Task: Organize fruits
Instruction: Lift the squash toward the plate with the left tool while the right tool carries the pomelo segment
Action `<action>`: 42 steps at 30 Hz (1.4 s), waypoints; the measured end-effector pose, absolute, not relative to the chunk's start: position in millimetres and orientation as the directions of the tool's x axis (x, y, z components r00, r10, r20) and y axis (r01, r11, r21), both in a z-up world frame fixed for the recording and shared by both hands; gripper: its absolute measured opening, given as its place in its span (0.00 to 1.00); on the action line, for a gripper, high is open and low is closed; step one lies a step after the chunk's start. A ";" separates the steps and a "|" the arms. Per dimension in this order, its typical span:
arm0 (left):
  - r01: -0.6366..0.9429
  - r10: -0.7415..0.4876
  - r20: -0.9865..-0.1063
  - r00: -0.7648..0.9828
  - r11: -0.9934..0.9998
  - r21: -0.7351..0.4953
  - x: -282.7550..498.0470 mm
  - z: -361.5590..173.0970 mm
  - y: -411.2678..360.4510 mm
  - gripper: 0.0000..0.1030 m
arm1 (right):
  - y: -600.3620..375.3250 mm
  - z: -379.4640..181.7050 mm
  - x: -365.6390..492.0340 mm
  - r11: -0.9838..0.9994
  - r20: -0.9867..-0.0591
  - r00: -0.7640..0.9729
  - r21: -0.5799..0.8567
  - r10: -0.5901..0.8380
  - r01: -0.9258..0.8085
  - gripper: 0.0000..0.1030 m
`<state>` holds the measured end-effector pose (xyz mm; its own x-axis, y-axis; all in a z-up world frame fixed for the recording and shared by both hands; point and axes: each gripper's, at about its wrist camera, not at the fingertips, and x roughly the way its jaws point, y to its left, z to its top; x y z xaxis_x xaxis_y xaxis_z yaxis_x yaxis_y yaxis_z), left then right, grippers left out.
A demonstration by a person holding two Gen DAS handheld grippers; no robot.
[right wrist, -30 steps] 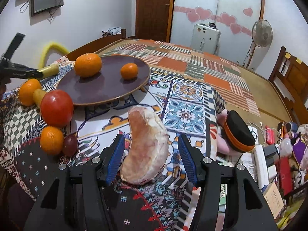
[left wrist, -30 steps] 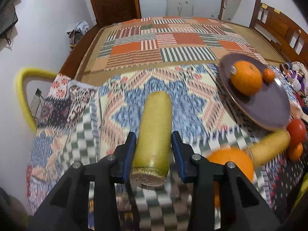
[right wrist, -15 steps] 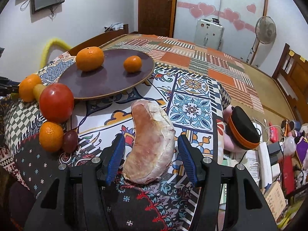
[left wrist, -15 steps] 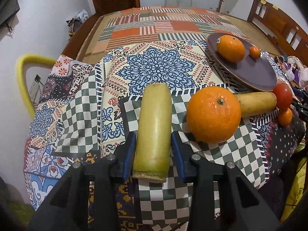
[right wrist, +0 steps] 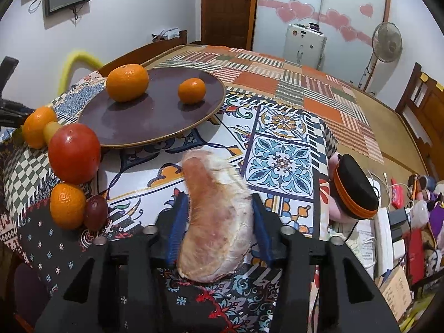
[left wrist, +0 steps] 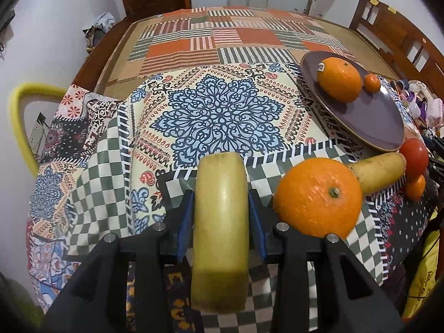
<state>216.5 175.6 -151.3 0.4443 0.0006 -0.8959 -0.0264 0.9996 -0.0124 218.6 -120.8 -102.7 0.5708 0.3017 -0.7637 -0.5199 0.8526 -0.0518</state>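
My left gripper (left wrist: pixel 221 223) is shut on a long yellow-green fruit piece (left wrist: pixel 220 222), held over the near edge of the patterned cloth. A large orange (left wrist: pixel 317 197) and a second yellow piece (left wrist: pixel 378 174) lie just right of it. My right gripper (right wrist: pixel 217 226) is shut on a peeled pomelo segment (right wrist: pixel 215 222). A brown plate (right wrist: pixel 155 116) holds a big orange (right wrist: pixel 127 82) and a small orange (right wrist: pixel 192 90); the plate also shows in the left wrist view (left wrist: pixel 369 122). A red tomato (right wrist: pixel 74 152), a small orange (right wrist: pixel 67 205) and a dark plum (right wrist: pixel 95 212) lie left of the segment.
A black and orange case (right wrist: pixel 353 186) and assorted clutter (right wrist: pixel 402 216) sit at the right edge of the table. A yellow chair back (left wrist: pixel 22 116) stands at the left. A striped patchwork cloth (left wrist: pixel 216 36) covers the far half of the table.
The left gripper with the yellow-green piece has drawn back and down toward the near table edge, so the large orange and the plate now lie further ahead. The right gripper barely moved.
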 end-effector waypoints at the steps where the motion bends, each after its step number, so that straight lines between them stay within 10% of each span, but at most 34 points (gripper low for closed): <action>1: -0.029 0.006 -0.893 0.451 1.000 -0.008 217.1 -153.4 175.5 0.36 | -121.1 -102.8 218.6 0.854 -0.762 0.572 -0.048 0.304 -0.518 0.38; 42: 0.119 -0.161 -0.670 0.725 0.987 -0.109 220.5 -38.2 88.3 0.36 | -111.3 -43.9 203.4 0.862 -0.578 0.707 -0.013 0.406 -0.506 0.19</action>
<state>220.5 88.3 -38.2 0.7247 -0.1612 -0.6699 0.1190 0.9869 -0.1088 203.4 -111.3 -43.9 0.7074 0.4064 -0.5783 -0.5061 0.8624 -0.0132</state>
